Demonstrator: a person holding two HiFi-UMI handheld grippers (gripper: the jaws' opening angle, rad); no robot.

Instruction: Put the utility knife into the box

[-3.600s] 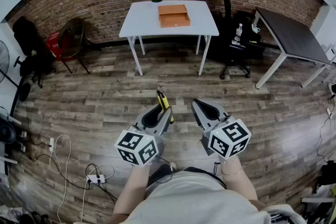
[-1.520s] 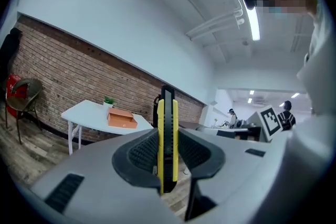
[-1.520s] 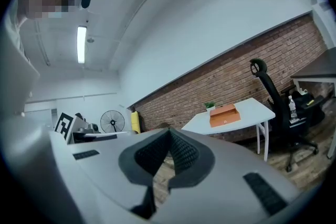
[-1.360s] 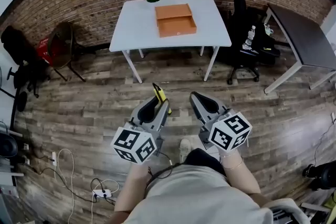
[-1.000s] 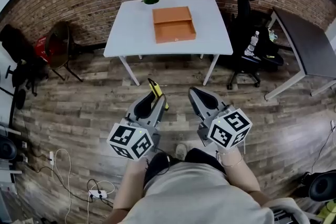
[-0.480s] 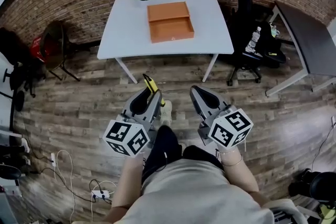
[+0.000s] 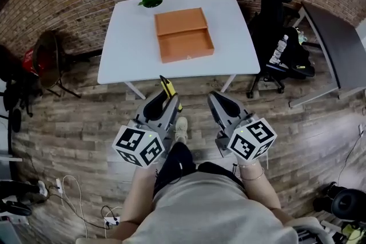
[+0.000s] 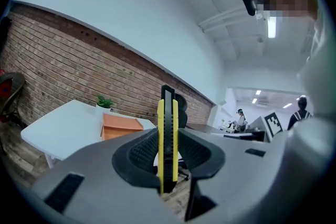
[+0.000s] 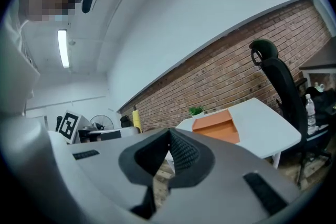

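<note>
The left gripper [image 7: 165, 103] is clamping the yellow utility knife [image 8: 168, 134] upright in its jaws, the right gripper [image 7: 219, 107] keeping its jaws together and empty, as the person is standing just short of the white table [image 7: 127, 43], judged mid-carry, with a reach over the open orange box [image 7: 184, 46] likely coming next

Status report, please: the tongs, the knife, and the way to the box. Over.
Left tongs shut on utility knife. Right tongs shut, empty. Box on white table ahead, knife not yet in. Nothing seen in the way.
</note>
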